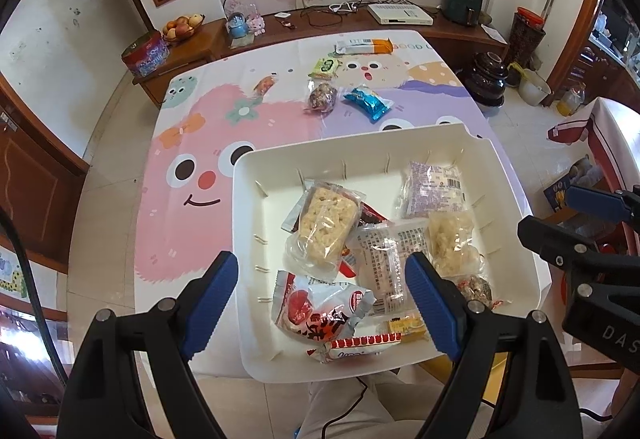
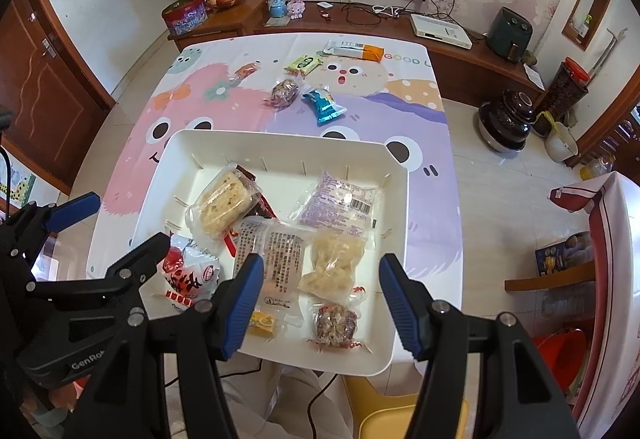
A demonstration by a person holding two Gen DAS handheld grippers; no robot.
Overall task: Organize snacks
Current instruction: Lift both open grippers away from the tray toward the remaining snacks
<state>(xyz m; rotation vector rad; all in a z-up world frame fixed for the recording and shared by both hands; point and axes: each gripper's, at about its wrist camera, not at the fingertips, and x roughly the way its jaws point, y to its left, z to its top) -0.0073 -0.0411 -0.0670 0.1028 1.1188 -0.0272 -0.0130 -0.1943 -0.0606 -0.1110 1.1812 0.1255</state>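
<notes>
While the white tray of wrapped snacks sits at the table's near edge, slightly overhanging it, the left gripper and right gripper hover above it, jaws apart and empty. Five snacks, a blue packet among them, lie well apart on the cartoon tablecloth, printed "GOOD".

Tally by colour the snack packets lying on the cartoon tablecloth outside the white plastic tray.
Orange-and-white long packet: 1
Green flat packet: 1
Red-orange small wrapped sweet: 1
Dark brownish round packet: 1
Blue foil packet: 1
Total: 5
</notes>
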